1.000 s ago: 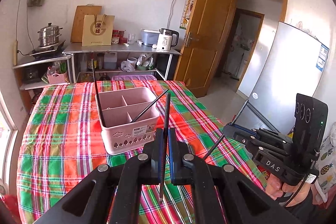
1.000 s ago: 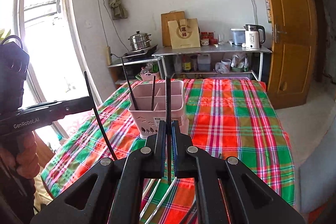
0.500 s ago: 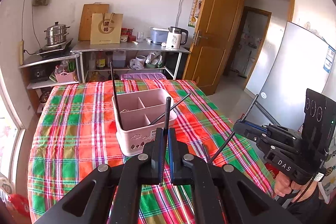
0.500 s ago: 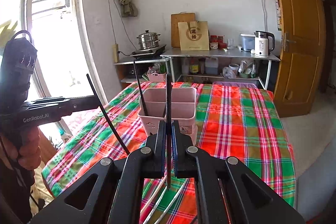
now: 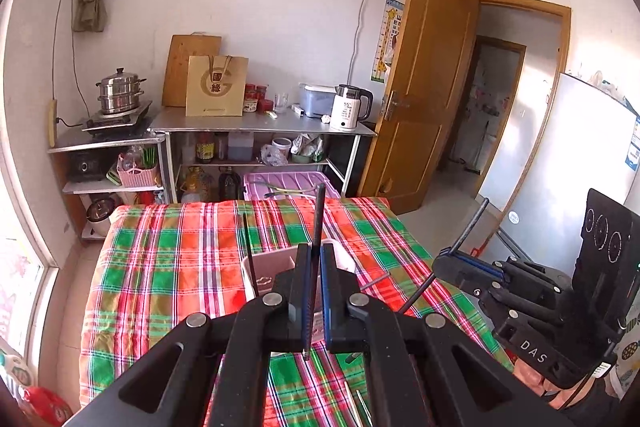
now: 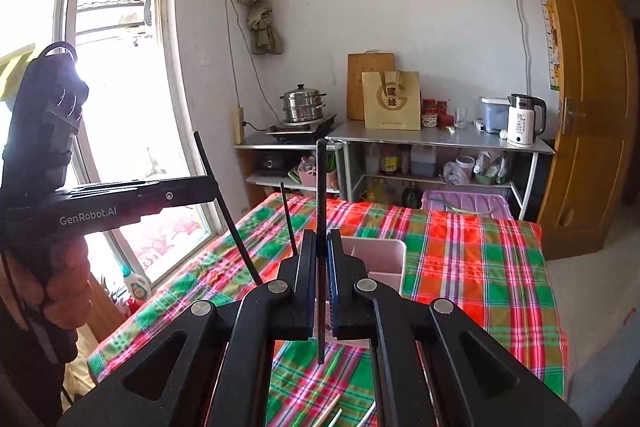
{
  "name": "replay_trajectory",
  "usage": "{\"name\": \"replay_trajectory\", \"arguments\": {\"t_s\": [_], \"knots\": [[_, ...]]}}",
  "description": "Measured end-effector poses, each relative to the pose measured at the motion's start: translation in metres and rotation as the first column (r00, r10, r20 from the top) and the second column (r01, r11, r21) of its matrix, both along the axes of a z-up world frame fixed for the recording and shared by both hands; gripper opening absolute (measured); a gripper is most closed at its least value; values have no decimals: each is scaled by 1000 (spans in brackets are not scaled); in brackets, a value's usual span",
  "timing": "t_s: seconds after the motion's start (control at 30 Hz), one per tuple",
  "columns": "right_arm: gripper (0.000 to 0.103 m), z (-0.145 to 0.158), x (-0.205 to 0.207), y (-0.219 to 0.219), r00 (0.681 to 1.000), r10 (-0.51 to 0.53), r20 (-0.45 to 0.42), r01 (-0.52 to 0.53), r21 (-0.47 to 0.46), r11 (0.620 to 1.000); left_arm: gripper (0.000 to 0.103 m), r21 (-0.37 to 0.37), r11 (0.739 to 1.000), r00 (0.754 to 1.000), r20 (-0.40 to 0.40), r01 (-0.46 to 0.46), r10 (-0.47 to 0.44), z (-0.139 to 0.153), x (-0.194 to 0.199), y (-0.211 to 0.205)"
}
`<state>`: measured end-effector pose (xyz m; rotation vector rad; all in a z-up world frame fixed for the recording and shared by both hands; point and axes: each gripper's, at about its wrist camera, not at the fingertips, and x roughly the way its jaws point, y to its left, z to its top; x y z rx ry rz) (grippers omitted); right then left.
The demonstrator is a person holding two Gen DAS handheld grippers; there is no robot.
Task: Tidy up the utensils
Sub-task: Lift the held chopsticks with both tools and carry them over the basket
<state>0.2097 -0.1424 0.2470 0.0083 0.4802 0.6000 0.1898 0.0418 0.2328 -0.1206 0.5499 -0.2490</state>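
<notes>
A pink compartment utensil holder (image 5: 272,277) stands on the plaid tablecloth (image 5: 160,267), mostly hidden behind my fingers; it also shows in the right wrist view (image 6: 380,259). One black chopstick (image 5: 250,255) stands in it. My left gripper (image 5: 314,291) is shut on a black chopstick (image 5: 318,223), held upright above the holder. My right gripper (image 6: 320,279) is shut on another black chopstick (image 6: 321,187), also upright. Each gripper shows in the other's view, the right one (image 5: 448,261) and the left one (image 6: 212,187), with its chopstick slanted.
Pale chopsticks (image 5: 360,403) lie on the cloth near the front edge. A metal shelf (image 5: 260,127) with a kettle, pots and jars stands beyond the table. An open wooden door (image 5: 424,87) and a fridge (image 5: 580,167) are to the right, a window (image 6: 112,87) to the left.
Both grippers have risen and tilted upward with their chopsticks. The holder has dropped lower in both views and is now largely hidden behind the fingers.
</notes>
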Motion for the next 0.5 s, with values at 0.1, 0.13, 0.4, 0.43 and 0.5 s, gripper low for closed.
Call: {"name": "replay_trajectory", "arguments": {"t_s": [0.1,0.13,0.4,0.43,0.5], "knots": [[5,12,8,6,1000,-4,26,4,11,1000,4,10,1000,1000,18,-9,9,11,10,2],[5,15,11,8,999,-6,32,6,14,1000,4,17,1000,1000,24,-15,15,14,13,3],[5,24,38,22,998,-36,50,34,35,999,4,27,999,999,19,-44,44,16,50,12],[5,23,41,24,998,-39,47,38,34,999,4,34,998,999,21,-49,48,15,52,13],[5,20,47,27,998,-44,40,43,34,999,4,25,999,999,12,-45,45,11,61,15]]}}
